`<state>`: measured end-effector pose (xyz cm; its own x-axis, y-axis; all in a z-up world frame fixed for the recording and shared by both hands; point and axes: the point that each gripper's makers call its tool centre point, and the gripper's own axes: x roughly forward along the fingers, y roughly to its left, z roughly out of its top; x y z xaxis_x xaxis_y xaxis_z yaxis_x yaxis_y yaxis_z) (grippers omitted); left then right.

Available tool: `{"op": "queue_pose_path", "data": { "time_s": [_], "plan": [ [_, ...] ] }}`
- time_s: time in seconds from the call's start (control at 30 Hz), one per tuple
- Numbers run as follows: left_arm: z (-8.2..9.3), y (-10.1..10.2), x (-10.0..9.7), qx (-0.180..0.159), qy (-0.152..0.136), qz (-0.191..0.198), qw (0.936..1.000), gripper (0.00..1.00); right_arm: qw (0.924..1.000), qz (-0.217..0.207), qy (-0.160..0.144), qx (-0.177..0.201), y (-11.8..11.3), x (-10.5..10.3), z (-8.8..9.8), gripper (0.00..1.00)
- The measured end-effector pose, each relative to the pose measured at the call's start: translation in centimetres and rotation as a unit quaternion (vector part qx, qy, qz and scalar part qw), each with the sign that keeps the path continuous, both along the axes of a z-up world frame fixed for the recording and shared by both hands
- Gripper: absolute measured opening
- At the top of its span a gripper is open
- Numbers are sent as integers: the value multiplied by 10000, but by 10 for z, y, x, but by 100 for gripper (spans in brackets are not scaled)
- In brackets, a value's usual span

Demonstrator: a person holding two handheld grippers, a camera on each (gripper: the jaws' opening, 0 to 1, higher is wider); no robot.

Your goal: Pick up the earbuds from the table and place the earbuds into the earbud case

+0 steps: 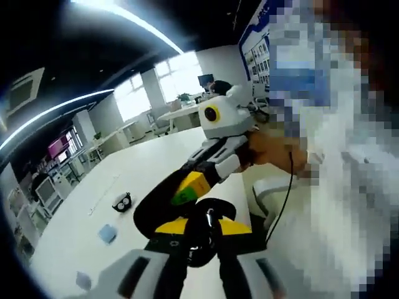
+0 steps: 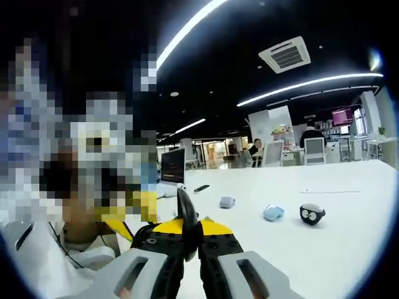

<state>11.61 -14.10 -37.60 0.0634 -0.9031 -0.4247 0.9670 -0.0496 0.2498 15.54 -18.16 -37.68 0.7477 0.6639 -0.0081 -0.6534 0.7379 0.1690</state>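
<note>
Earbuds too small to discern

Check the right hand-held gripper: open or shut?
Shut. In the right gripper view, the right hand-held gripper has its jaws pressed together with no gap and nothing between them, above the white table.

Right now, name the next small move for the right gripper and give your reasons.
Probably lower the right gripper toward the white table and swing it toward the small objects lying there. Its jaws look shut on nothing and it is held up, away from the tabletop, while a black case-like object and two pale blue items lie further out. Which ones are earbuds I cannot tell.
</note>
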Motion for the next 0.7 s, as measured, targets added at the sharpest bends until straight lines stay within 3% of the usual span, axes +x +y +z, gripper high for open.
{"op": "queue_pose_path", "data": {
  "time_s": [0.17,0.3,0.53,0.63,0.7],
  "plan": [
    [17,16,4,-618,462,178,9969,21,10000,3,14,13,1,0,-1,6],
    [23,35,20,-939,574,476,9928,26,10000,42,48,23,0,0,-3,6],
    [29,89,61,-1564,743,1313,9761,32,9997,233,107,62,5,-1,-6,6],
    [32,118,77,-1902,1039,1655,9621,34,9995,289,133,32,7,-1,-9,6],
    [32,134,89,-1997,1014,1906,9558,36,9994,293,155,29,7,0,-10,6]
  ]
}}
